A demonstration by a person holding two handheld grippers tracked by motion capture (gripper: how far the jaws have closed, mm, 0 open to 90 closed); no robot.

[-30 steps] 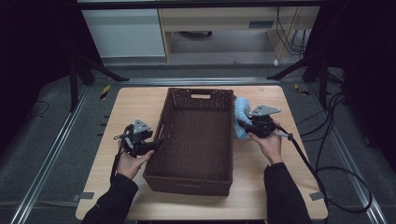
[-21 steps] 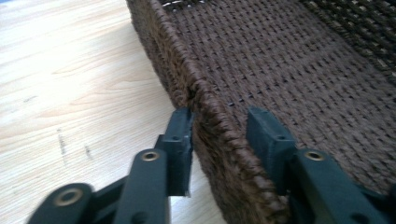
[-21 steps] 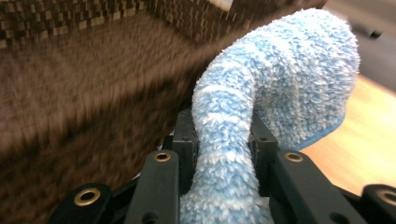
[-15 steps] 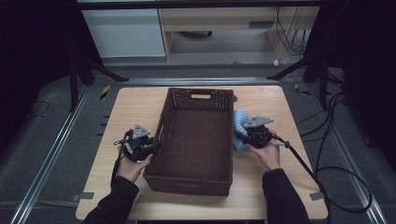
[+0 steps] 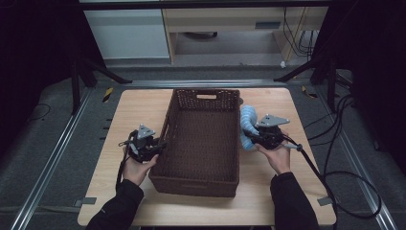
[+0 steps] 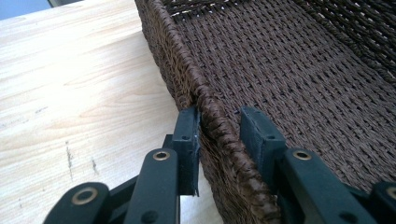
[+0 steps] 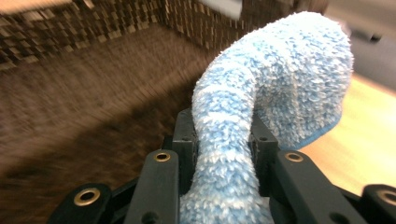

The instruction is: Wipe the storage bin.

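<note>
Where the high view looks down on the table (image 5: 134,112), the left claw (image 5: 160,143) sits at the brown woven basket's (image 5: 203,139) left rim and the right claw (image 5: 250,135) holds a fluffy blue sock (image 5: 247,125) at its right rim. Along the left gripper view, the left claw (image 6: 219,128) has just been closing and straddles the rim (outer pad touching, inner one near). Along the right gripper view, the right claw (image 7: 223,128) pinches the sock (image 7: 280,79) over the basket's edge (image 7: 93,28).

Two black jaws of the right gripper (image 7: 223,135) rise from the bottom edge, clamped on a fluffy light-blue striped sock (image 7: 275,79). The sock arches up and curls over to the right. Behind it, blurred, stands a dark brown woven basket (image 7: 93,28); a pale wooden tabletop (image 7: 364,140) shows at right.
</note>
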